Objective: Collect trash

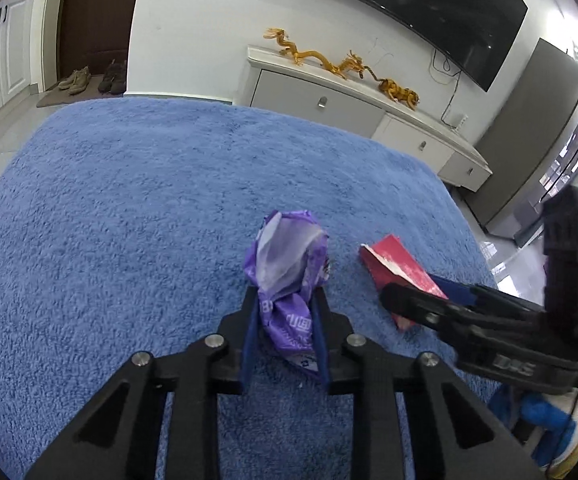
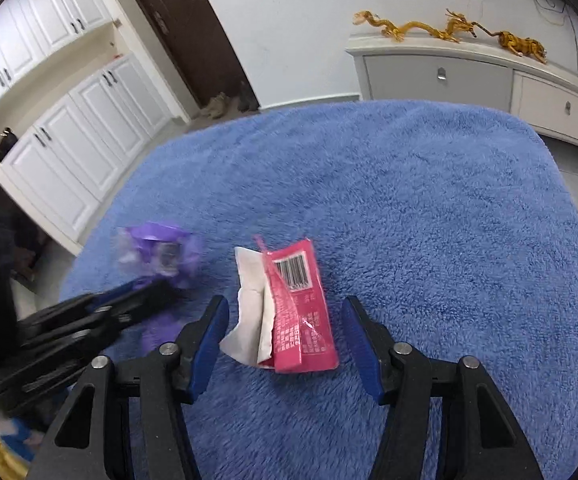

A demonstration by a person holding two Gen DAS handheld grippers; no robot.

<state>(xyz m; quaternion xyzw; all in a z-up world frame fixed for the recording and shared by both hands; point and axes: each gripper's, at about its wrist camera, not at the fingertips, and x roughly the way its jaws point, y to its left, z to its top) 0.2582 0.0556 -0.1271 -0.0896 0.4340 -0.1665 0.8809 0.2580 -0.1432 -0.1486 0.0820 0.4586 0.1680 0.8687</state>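
Already the left gripper (image 1: 285,300) pinches the purple wrapper (image 1: 287,276) on the blue rug (image 1: 129,200), while the right gripper (image 2: 285,320) stands open astride the red wrapper (image 2: 301,312), whose long axis apparently runs along its fingers.

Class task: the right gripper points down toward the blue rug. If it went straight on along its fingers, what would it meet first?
Most likely the red wrapper, which lies between the open fingers of the right gripper, then the blue rug beneath it.
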